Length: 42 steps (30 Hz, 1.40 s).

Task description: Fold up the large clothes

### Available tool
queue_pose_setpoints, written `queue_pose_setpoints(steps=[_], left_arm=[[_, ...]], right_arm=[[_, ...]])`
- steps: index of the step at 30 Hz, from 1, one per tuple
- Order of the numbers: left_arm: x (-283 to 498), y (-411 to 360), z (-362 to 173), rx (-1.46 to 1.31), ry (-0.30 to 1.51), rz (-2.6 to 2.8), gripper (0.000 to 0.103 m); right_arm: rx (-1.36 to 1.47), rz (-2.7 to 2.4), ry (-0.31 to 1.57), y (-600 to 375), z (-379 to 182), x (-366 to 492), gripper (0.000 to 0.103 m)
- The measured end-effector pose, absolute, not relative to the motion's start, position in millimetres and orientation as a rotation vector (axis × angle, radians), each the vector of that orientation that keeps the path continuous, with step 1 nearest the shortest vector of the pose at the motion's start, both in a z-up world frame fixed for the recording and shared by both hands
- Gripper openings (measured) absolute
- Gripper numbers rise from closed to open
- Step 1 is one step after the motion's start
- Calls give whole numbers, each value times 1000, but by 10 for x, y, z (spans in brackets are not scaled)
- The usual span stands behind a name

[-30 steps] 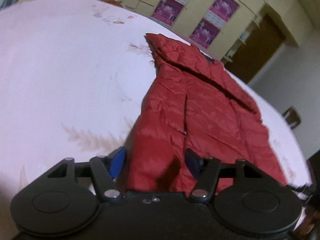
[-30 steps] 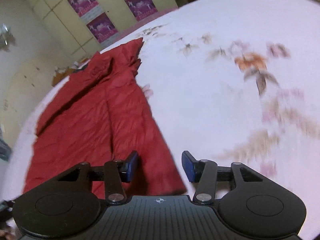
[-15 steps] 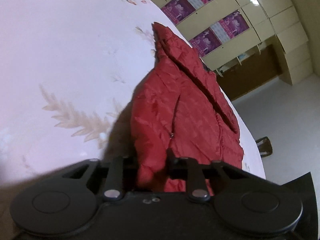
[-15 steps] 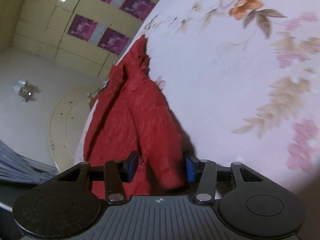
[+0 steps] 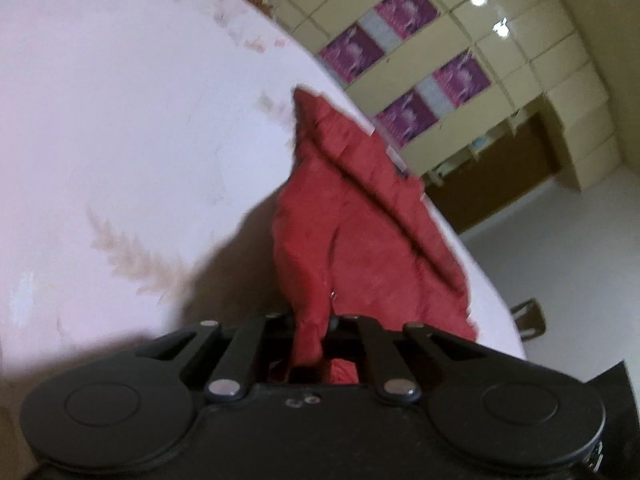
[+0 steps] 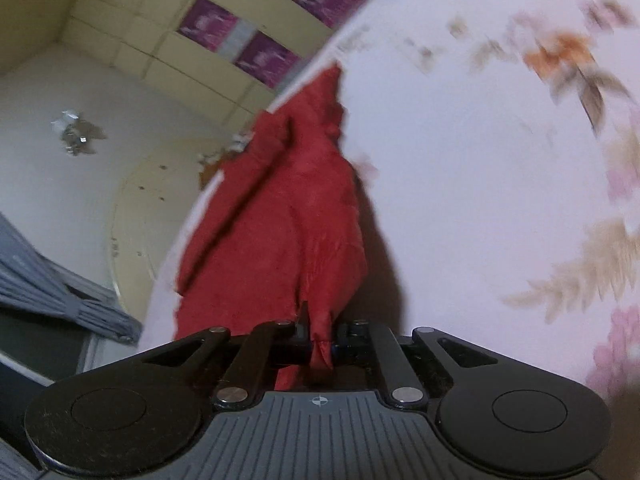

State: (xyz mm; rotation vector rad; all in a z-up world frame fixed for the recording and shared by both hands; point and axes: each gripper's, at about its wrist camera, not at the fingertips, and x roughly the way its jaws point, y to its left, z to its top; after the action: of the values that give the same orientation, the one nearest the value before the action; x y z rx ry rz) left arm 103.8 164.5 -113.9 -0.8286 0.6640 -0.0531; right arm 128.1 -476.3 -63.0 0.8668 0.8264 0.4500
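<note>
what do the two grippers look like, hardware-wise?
Both matte black plastic: two round discs at the base, angled linkage bars with silver rivets. The right gripper has a ribbed grey plate with a crosshair mark; the left gripper has a smooth plate with small screws. No cables visible.

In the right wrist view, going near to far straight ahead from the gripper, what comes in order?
Right gripper shut on the hem → red jacket rising off the floral bedsheet → cabinet wall with purple posters.
</note>
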Motion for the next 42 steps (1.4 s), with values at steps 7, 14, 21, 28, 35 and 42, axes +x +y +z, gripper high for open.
queue_pose_setpoints(steps=[7,14,21,28,35,42], left_arm=[[1486,1663,-529,-857,470,-124,6],[2542,1572,-72,-803,390,-187,6],[3516,1716,-109,-826,445,-173,6],[4468,1868,-523,-825,571,-141,6],[5161,1832,-946,-727,728,-103,11],[5350,2010,-1063,-821,602,-81,102]], right_arm=[[842,502,684,-4695,10,1736,6],[891,504,661,-4615,483,2665,6],[895,466,672,-4397,606,3869,6],[886,392,762,-4187,235,4976,6],[862,338,890,-4016,-381,5673,6],[830,239,806,-4077,-594,5904,83]])
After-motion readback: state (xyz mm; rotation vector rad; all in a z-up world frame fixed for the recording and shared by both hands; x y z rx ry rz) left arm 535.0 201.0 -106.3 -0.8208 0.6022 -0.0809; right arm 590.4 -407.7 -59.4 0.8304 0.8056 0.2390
